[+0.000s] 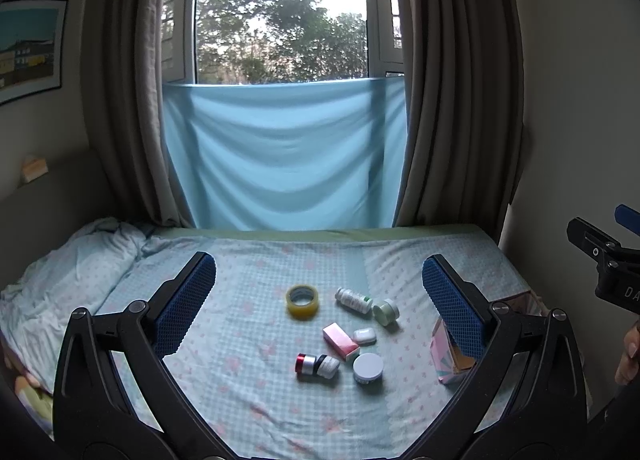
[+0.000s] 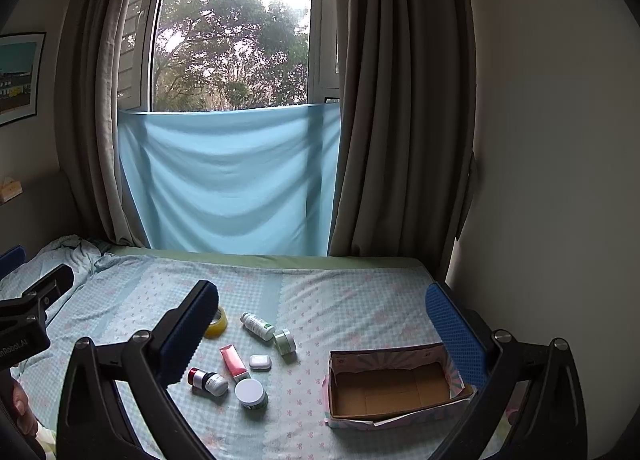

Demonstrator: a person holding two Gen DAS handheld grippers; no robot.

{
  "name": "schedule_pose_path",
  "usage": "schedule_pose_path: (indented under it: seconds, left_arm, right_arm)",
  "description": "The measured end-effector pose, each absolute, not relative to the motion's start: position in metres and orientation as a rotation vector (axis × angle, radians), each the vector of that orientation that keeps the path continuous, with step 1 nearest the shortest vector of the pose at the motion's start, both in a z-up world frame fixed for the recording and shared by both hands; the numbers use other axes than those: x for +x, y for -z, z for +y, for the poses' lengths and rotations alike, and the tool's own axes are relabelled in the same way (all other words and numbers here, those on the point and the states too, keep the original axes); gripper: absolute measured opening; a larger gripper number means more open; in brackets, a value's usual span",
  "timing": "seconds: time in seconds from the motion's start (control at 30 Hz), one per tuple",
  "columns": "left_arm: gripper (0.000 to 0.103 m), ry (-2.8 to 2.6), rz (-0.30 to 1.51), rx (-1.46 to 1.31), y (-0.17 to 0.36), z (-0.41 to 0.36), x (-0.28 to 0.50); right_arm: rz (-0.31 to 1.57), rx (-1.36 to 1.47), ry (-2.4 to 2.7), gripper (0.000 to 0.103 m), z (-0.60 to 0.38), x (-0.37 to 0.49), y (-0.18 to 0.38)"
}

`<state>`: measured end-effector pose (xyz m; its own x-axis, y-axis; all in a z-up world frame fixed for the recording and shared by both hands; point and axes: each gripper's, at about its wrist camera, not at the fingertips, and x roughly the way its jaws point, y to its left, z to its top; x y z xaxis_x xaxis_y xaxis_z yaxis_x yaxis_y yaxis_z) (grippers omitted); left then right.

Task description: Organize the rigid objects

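Observation:
Several small items lie on the bed: a yellow tape roll [image 1: 302, 301], a white pill bottle [image 1: 353, 300], a green jar [image 1: 386, 311], a pink box [image 1: 340, 341], a white earbud case [image 1: 364, 336], a red-capped bottle [image 1: 317, 365] and a white-lidded jar [image 1: 368, 367]. They also show in the right wrist view, for example the pill bottle [image 2: 258, 325] and pink box [image 2: 235, 361]. An open cardboard box [image 2: 390, 384] sits empty to their right. My left gripper [image 1: 319, 300] and right gripper [image 2: 322, 326] are both open, empty and above the bed.
The bed [image 2: 352, 300] has a checked blue sheet; a crumpled blanket [image 1: 60, 272] lies at the left. A blue cloth [image 1: 280, 156] and curtains hang behind. A wall stands close on the right.

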<state>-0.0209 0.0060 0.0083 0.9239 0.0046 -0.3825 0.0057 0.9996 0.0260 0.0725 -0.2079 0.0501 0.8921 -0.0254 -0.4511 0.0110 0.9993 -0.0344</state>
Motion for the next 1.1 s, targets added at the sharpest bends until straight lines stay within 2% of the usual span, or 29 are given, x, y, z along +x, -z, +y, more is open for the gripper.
schedule_pose_path:
  seconds: [1.1]
  left_arm:
    - [0.103,0.003,0.379,0.020,-0.0162,0.0091,-0.0248]
  right_arm:
    - [0.456,-0.027,-0.003,0.103,-0.2119,0.0711,-0.0444]
